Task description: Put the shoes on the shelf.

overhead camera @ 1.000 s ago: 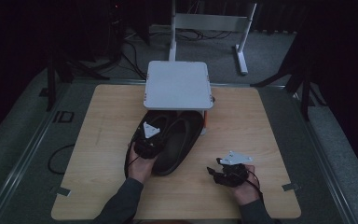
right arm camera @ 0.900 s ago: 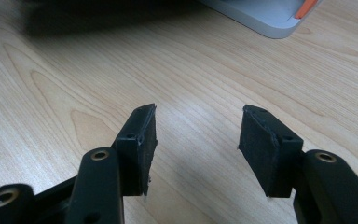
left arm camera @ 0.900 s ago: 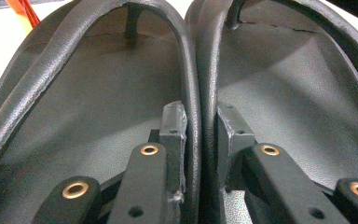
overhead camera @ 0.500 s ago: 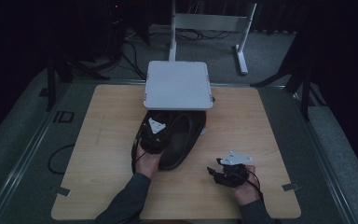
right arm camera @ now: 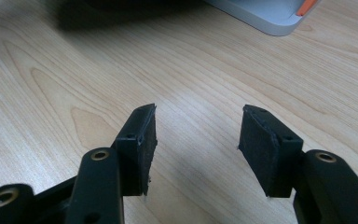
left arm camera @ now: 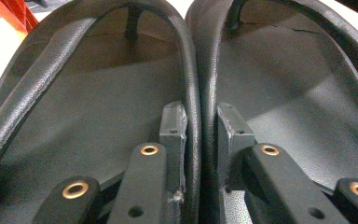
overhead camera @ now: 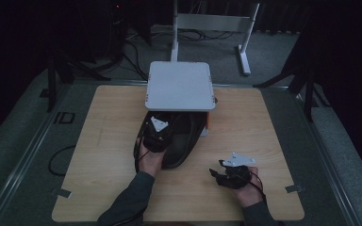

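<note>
Shoes (left arm camera: 196,93), two black ones side by side, have inner walls clenched by left tool (left arm camera: 201,135); right tool (right arm camera: 196,140) at 5 o'clock on bench (overhead camera: 108,141) is released

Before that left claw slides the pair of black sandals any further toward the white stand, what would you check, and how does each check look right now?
1. Left gripper clamps the inner edges of both black sandals together: ok.
2. Both sandals lie side by side, neither slipping out of the pinch: ok in the left gripper view.
3. Toe ends fit under the white platform: cannot tell, since the platform covers them from above.
4. Right gripper sits apart from the sandals on the wooden table: ok.
5. Right gripper's jaws are open with nothing between them: ok.
6. Room past the orange part beneath the platform: cannot tell.
</note>
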Demonstrator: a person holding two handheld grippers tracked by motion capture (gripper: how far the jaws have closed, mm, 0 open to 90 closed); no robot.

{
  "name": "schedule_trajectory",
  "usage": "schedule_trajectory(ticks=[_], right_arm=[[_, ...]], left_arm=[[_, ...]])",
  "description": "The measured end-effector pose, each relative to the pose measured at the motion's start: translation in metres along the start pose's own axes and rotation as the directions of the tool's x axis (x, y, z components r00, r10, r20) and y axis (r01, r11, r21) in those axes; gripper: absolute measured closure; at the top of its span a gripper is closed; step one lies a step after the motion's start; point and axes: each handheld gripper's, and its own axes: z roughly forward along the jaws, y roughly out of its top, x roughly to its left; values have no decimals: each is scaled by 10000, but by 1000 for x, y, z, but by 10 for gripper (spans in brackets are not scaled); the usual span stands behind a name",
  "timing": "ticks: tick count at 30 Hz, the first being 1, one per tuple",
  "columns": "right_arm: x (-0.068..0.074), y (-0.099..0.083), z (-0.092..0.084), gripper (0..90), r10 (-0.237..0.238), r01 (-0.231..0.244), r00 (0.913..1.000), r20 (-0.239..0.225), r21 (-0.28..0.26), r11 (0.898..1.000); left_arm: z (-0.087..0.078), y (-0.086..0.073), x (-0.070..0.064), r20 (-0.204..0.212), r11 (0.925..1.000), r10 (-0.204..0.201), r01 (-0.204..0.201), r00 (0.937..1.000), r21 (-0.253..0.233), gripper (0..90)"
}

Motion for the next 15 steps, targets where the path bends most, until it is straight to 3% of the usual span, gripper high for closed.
schedule_trajectory(ticks=[15], right_arm=[[0, -1, 0, 456, -46, 46, 10000, 21, 32, 10000]], left_arm=[[7, 7, -12, -357, 9998, -199, 196, 9992, -74, 750]])
